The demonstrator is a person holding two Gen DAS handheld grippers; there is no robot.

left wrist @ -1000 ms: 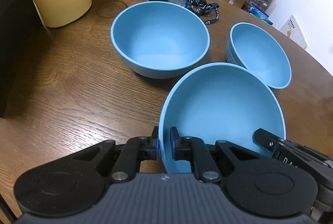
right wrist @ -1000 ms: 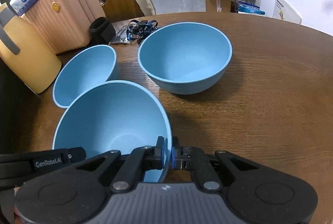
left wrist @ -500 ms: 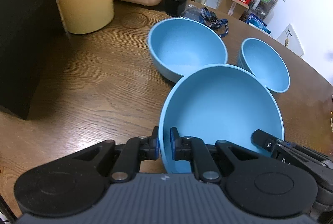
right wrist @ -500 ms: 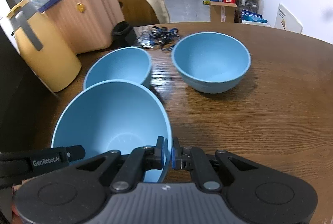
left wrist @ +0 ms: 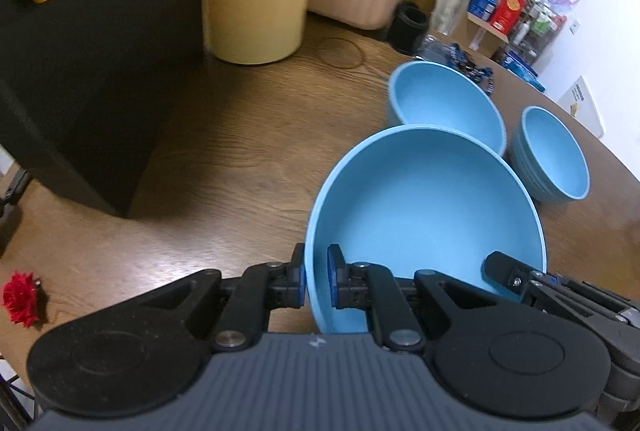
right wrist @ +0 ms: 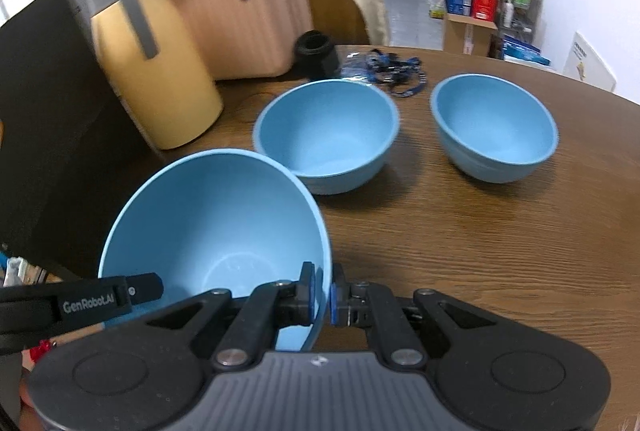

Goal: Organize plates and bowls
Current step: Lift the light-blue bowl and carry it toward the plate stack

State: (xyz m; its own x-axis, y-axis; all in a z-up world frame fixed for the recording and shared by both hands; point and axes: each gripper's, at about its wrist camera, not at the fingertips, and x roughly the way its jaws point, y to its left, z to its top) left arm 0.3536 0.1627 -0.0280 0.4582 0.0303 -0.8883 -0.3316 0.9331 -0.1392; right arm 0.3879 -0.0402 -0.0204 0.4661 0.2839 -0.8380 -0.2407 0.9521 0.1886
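Observation:
I hold a large blue bowl [left wrist: 424,215] above the wooden table with both grippers. My left gripper [left wrist: 316,281] is shut on its near-left rim. My right gripper [right wrist: 323,297] is shut on the opposite rim of the same bowl [right wrist: 216,231]. A second large blue bowl [left wrist: 444,107] stands on the table beyond it, also in the right wrist view [right wrist: 326,135]. A stack of smaller blue bowls [left wrist: 552,155] stands to its right, also in the right wrist view [right wrist: 494,127].
A yellow jug [right wrist: 152,71] and a black box [left wrist: 96,47] stand at the left. A pink suitcase [right wrist: 244,19], a black cup [right wrist: 316,51] and a blue lanyard [right wrist: 392,71] lie at the table's far side. A red flower [left wrist: 22,299] lies near left.
The held bowl and both grippers have moved back and to the left, away from the two standing bowls, which now look smaller and farther. Both grips are unchanged.

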